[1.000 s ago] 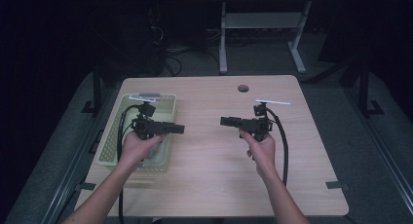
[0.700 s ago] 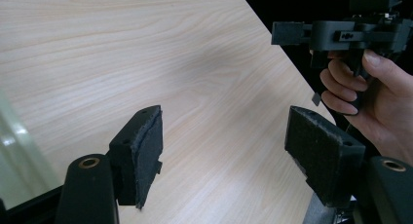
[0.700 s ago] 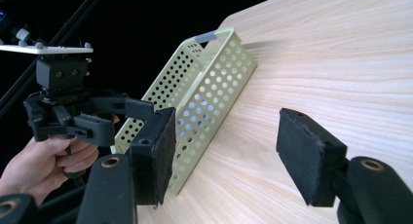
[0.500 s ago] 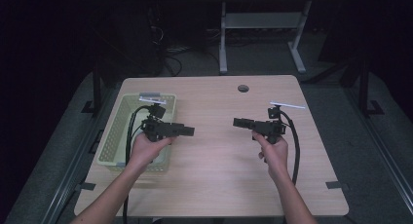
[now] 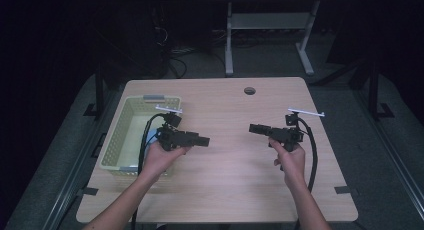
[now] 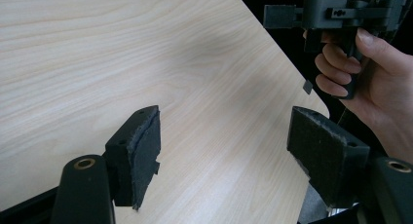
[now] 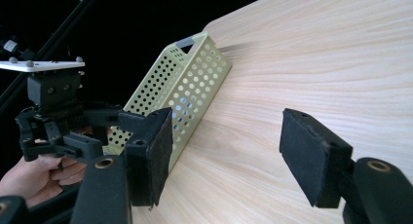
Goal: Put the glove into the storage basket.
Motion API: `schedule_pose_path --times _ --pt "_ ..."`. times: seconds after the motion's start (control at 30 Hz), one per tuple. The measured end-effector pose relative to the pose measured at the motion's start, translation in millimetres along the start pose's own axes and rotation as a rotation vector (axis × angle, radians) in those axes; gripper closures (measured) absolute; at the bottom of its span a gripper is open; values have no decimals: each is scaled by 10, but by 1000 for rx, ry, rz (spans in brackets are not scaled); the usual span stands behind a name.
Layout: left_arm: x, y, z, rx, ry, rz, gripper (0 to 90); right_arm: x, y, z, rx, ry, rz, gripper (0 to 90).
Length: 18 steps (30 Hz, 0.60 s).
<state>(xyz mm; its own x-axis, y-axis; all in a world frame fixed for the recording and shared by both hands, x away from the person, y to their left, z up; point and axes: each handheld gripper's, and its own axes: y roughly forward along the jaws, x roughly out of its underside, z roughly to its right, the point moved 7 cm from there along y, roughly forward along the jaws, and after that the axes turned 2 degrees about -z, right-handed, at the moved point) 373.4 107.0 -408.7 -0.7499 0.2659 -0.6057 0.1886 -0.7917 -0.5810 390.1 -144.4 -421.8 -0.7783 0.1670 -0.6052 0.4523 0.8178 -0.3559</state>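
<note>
My left gripper is held above the table's left half, just right of a pale green perforated basket, and points right. My right gripper hovers over the right half and points left, so the two face each other with a gap between them. In the left gripper view my left gripper is open over bare wood, with the right gripper and its hand farther off. In the right gripper view my right gripper is open and holds nothing. Beyond it lie the basket and the left gripper.
The light wooden table has a round cable hole near its far edge. Inside the basket a small blue patch lies next to the left hand. A white-legged stand is on the dark floor behind the table.
Both hands have shifted to the right and slightly toward the person. The left gripper has moved off the basket and over the wood. Both pairs of jaws stay open.
</note>
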Motion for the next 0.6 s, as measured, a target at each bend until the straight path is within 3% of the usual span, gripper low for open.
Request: schedule_pose_path --times 0.6 --pt "78 190 123 19 15 -8 225 55 -237 192 44 26 3 295"
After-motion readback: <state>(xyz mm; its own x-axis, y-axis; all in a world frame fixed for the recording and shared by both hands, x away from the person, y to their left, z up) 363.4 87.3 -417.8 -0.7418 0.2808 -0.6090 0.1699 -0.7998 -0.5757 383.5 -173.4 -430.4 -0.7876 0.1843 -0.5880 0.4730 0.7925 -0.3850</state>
